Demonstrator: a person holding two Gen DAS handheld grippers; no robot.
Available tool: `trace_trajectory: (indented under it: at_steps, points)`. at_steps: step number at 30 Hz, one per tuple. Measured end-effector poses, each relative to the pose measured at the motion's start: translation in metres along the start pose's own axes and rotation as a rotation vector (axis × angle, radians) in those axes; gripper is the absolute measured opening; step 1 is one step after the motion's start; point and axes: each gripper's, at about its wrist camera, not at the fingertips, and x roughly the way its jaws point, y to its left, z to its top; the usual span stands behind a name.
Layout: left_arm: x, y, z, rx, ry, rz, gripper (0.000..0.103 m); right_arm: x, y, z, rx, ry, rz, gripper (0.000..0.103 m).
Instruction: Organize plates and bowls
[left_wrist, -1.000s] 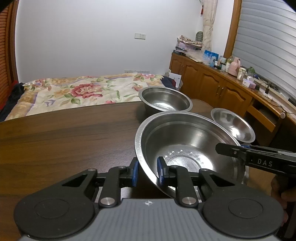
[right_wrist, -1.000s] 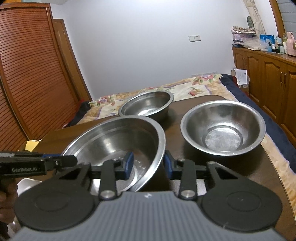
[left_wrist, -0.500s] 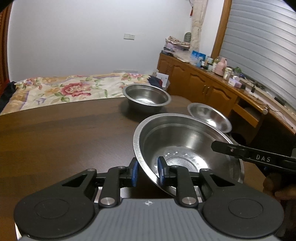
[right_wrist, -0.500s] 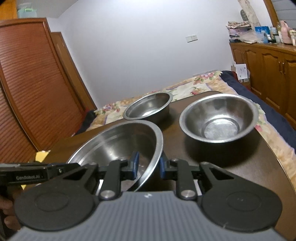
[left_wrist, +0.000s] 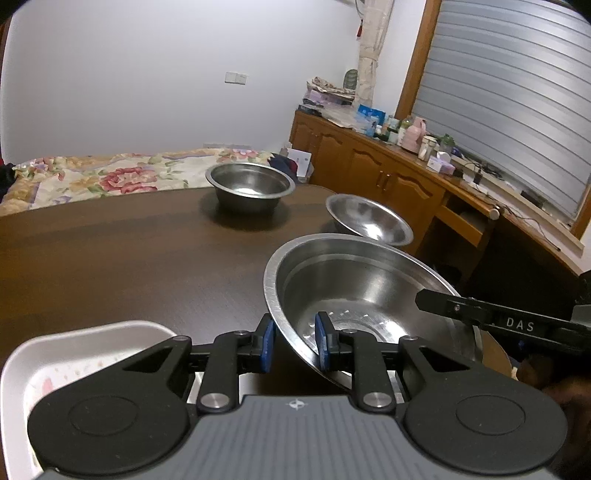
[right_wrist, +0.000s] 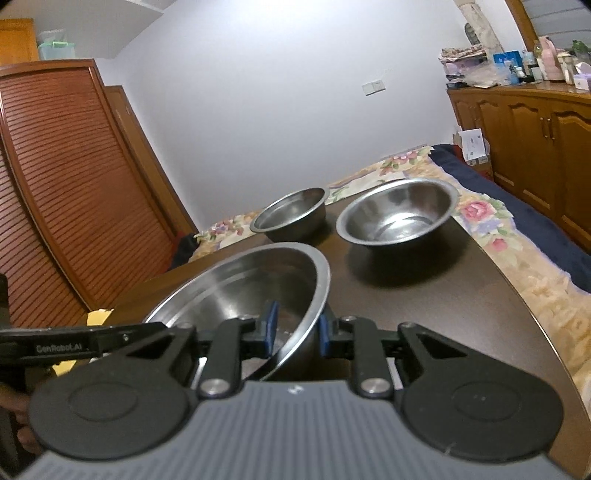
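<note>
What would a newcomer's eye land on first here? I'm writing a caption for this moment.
First, the large steel bowl up front, its rim pinched on opposite sides by the left gripper and the right gripper. Then two smaller steel bowls sitting apart at the far end of the dark wooden table, with a white tray at the near left.

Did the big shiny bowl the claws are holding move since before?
Yes. The big bowl has pulled back toward the near edge of the table: the two smaller bowls now sit farther behind it, and a white tray has appeared beside it.
</note>
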Motion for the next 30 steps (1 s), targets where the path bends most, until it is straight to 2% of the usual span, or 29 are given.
trace_trajectory:
  at_steps: [12,30]
  points:
    - [-0.003,-0.007,-0.015,0.026,0.015,-0.001,0.026,-0.010,-0.011,-0.013,0.008,0.013,-0.004,0.025]
    - [-0.001,-0.005,-0.017,0.021,0.016,-0.005,0.026,-0.008,-0.019,-0.022,0.020,0.035,0.013,0.024]
